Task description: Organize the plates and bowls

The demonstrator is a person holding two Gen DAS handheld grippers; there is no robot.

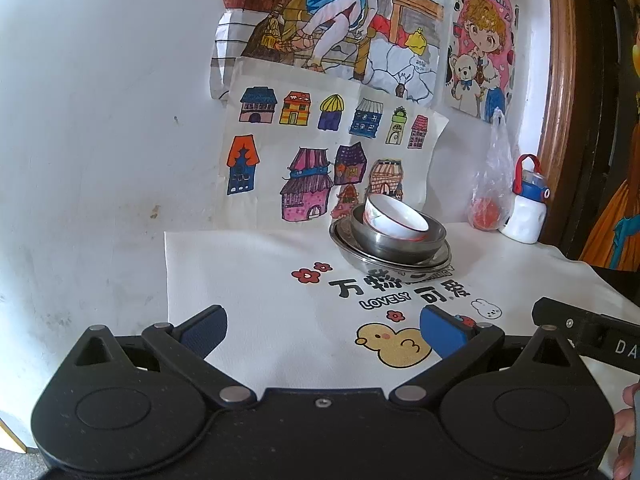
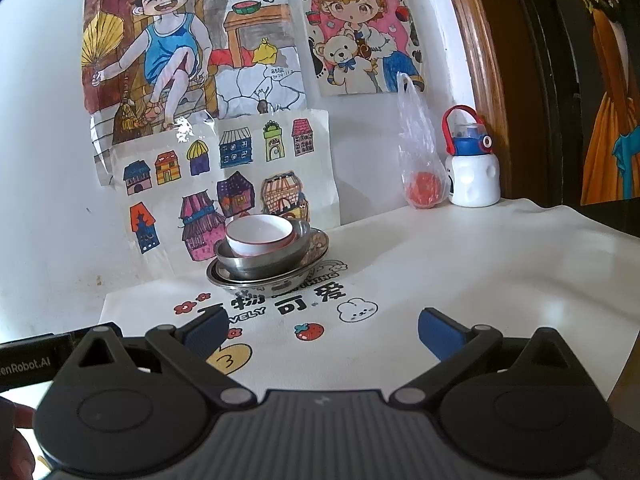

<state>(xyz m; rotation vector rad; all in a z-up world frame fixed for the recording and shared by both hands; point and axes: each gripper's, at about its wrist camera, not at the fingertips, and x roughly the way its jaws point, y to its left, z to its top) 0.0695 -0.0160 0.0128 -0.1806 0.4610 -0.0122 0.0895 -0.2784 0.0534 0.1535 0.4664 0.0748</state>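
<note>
Left wrist view, and here are the left tongs [image 1: 323,334], jaws spread wide, nothing between the blue pads [image 1: 442,334]. They hang over a white cloth [image 1: 248,280] printed with a yellow duck [image 1: 394,344], which sits right between the fingers. Straight ahead and a touch to the right, well apart from the tips, there's the stack: a white bowl [image 1: 394,216] with a red rim, tilted, resting inside a steel bowl [image 1: 400,242], and that one nested in a wide steel plate [image 1: 362,258]. Further off to the right, near the wall, a clear bag [image 1: 492,184] with something red in it, and just beside it a white bottle [image 1: 526,210] with a blue cap and red handle. Drawings [image 1: 312,152] of little houses are on the wall behind the stack. At the right edge, part of the other tool pokes in.

Right wrist view now: the right tongs [image 2: 322,334], also released, pads [image 2: 440,332] far apart and gripping nothing. The stack is ahead and to the left this time, well clear of the tips: white bowl [image 2: 260,238] on top, steel bowl [image 2: 262,264] under it, plate [image 2: 316,258] at the bottom, all on the cloth [image 2: 460,264]. A strawberry print [image 2: 309,331] lies between the fingers. Bag [image 2: 420,152] and bottle [image 2: 474,172] stand ahead to the right, by the wall. At the left edge, a black bar of the left tool shows.
</note>
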